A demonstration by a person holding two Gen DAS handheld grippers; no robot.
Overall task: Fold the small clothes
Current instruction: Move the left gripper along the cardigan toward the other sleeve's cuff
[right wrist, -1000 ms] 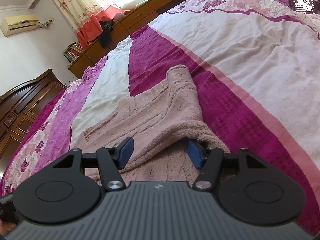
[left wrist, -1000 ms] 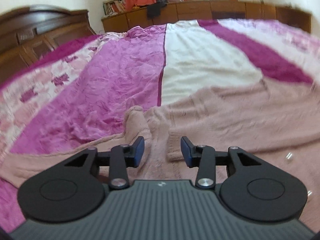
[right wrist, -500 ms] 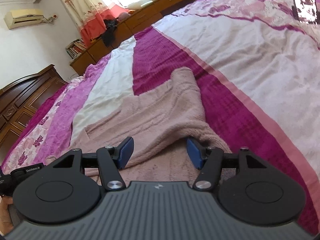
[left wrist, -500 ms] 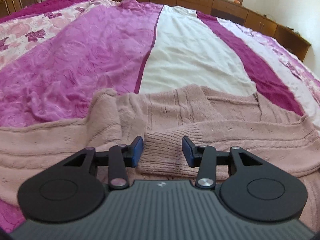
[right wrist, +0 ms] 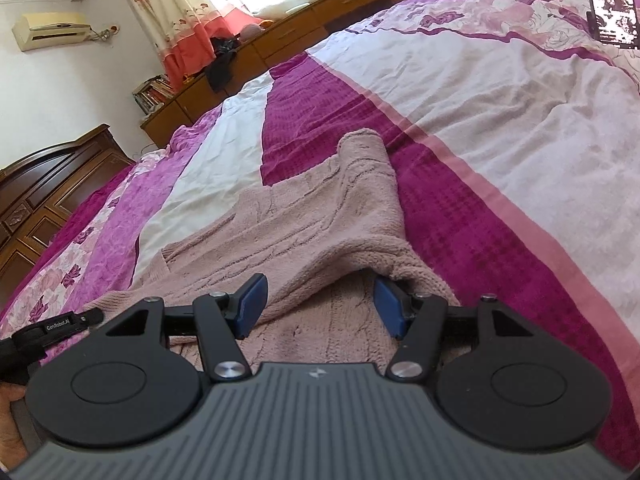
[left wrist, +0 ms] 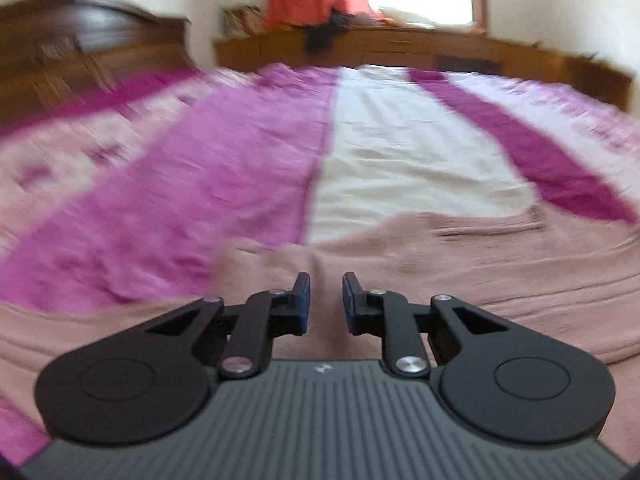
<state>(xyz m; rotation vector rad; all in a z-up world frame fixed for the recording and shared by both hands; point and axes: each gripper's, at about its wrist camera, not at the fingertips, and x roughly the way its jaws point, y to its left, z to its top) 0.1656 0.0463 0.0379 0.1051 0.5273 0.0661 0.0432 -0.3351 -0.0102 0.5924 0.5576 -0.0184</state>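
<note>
Both grippers are open: the left gripper (left wrist: 323,300) has let go of the cuff and lifted, while the right gripper (right wrist: 316,300) straddles the pink sweater (right wrist: 320,216) low in frame.

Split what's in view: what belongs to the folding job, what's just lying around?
Job:
- pink knit sweater, spread on the bed
- left gripper, open, over the knit
- right gripper, open, at a raised fold

Lying about:
- bedspread
- dark garment on the wooden ledge
- books
- air conditioner
</note>
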